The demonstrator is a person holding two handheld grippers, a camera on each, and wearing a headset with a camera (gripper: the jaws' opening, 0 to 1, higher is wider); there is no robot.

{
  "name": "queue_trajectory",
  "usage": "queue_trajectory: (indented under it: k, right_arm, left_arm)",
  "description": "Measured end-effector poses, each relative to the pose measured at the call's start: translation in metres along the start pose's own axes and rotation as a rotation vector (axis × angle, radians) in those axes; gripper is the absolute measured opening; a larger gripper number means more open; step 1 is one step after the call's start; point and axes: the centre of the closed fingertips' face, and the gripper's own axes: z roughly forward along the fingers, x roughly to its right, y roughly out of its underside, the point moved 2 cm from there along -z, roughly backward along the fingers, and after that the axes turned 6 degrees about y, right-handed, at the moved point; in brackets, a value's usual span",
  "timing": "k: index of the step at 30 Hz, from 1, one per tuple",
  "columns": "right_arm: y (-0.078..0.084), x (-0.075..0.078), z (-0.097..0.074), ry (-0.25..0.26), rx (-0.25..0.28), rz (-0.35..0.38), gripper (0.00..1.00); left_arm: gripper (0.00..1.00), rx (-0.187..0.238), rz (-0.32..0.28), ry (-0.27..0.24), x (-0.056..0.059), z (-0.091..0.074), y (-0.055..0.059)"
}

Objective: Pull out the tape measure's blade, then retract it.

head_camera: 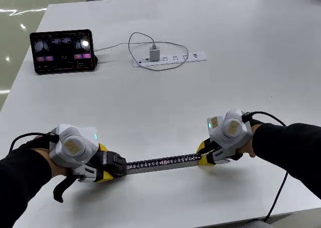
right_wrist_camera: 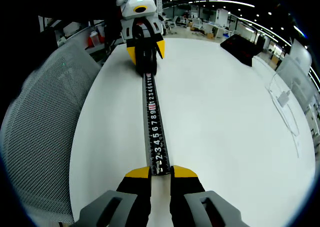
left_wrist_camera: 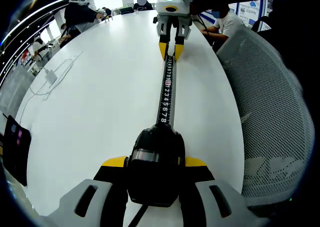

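Observation:
My left gripper [head_camera: 106,168] is shut on the black tape measure case [left_wrist_camera: 156,162], low over the white table [head_camera: 165,102] near its front edge. The numbered blade [head_camera: 163,162] runs out of the case to the right, straight and close to the tabletop. My right gripper [head_camera: 206,156] is shut on the blade's free end. In the left gripper view the blade [left_wrist_camera: 166,89] stretches away to the right gripper [left_wrist_camera: 170,48]. Seen from the right gripper view, the blade [right_wrist_camera: 152,127] leads from my right gripper [right_wrist_camera: 160,173] to the case [right_wrist_camera: 145,57] in the left gripper [right_wrist_camera: 145,51].
A dark tablet [head_camera: 62,51] stands at the back left of the table. A white power strip [head_camera: 170,59] with a charger and looped cable lies behind the middle. A grey mesh chair back [left_wrist_camera: 270,112] stands along the table's near edge. People sit at the far end [left_wrist_camera: 142,1].

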Motion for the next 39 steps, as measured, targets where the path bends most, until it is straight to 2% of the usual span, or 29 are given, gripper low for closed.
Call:
queue_trajectory:
  k: [39]
  right_arm:
    - [0.018,0.001,-0.012,0.004,-0.014,0.012,0.1]
  left_arm:
    - [0.34,-0.006,0.003,-0.006,0.001,0.0,0.0]
